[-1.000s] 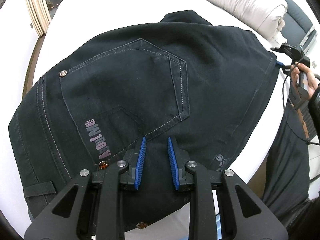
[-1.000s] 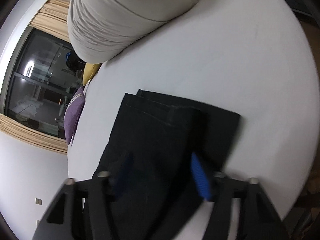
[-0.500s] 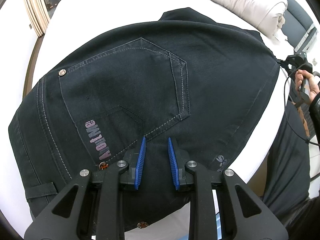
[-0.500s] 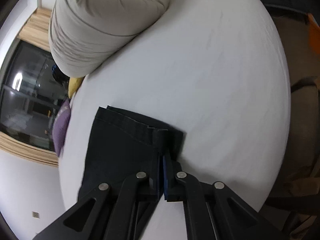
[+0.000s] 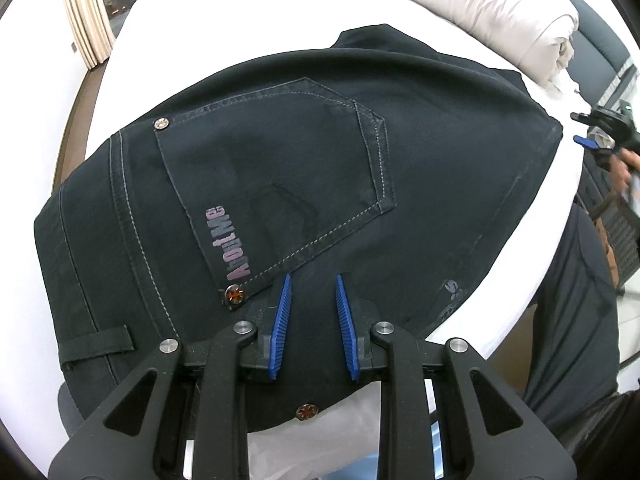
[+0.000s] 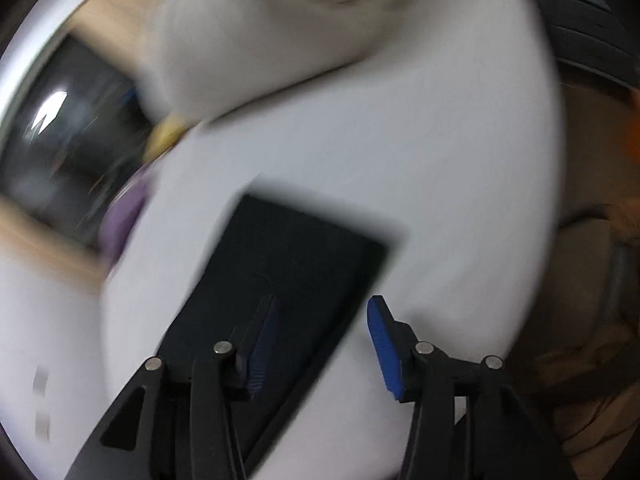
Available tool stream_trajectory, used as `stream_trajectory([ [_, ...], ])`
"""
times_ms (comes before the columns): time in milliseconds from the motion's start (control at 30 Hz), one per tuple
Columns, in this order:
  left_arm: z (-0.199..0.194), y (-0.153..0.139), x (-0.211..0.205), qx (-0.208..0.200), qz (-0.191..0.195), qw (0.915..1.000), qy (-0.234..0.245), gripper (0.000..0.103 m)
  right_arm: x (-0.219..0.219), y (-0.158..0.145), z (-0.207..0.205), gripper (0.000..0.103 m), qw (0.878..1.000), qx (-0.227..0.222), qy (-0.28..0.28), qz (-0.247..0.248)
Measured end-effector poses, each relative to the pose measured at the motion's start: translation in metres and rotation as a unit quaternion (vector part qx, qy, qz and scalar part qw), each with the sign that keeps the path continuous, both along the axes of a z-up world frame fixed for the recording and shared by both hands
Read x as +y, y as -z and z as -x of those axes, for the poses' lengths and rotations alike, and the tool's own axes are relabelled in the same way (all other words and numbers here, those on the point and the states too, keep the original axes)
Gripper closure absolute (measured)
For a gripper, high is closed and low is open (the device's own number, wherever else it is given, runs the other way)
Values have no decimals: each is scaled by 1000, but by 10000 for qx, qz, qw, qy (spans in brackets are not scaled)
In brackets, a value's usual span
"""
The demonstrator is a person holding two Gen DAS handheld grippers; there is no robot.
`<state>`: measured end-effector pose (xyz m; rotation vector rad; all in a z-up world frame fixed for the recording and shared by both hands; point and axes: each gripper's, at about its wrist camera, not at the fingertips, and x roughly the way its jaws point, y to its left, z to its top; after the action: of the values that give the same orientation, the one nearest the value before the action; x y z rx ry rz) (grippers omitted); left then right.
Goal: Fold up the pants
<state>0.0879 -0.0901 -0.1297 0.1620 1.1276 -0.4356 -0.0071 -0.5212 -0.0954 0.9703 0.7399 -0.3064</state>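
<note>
White smooth bed point(image 5: 248, 36); dark denim pants point(image 5: 280, 168) flat; left tongs point(image 5: 312, 320), right tongs point(image 6: 320, 344) spread.

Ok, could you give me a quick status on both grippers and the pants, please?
Left gripper open, over pants. Right gripper open at the hem end. Nothing in the way.
</note>
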Motion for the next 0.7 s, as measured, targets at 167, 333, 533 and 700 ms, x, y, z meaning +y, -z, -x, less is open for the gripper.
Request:
stream_trajectory([
  [167,1,0,-3,-45,-66,10000,-2,81,93,13,-13,52,9878,-336,-1147,-995],
  [333,3,-2,2,-43,22,10000,-43,81,145,40,-31,53,9747,-98,-1565,-1592],
  [533,5,-2,6,-70,83,9999,-81,81,155,57,-39,53,9694,151,-1544,-1902],
  [700,5,-2,6,-76,91,9999,-83,81,160,70,-47,59,9672,273,-1510,-2025],
])
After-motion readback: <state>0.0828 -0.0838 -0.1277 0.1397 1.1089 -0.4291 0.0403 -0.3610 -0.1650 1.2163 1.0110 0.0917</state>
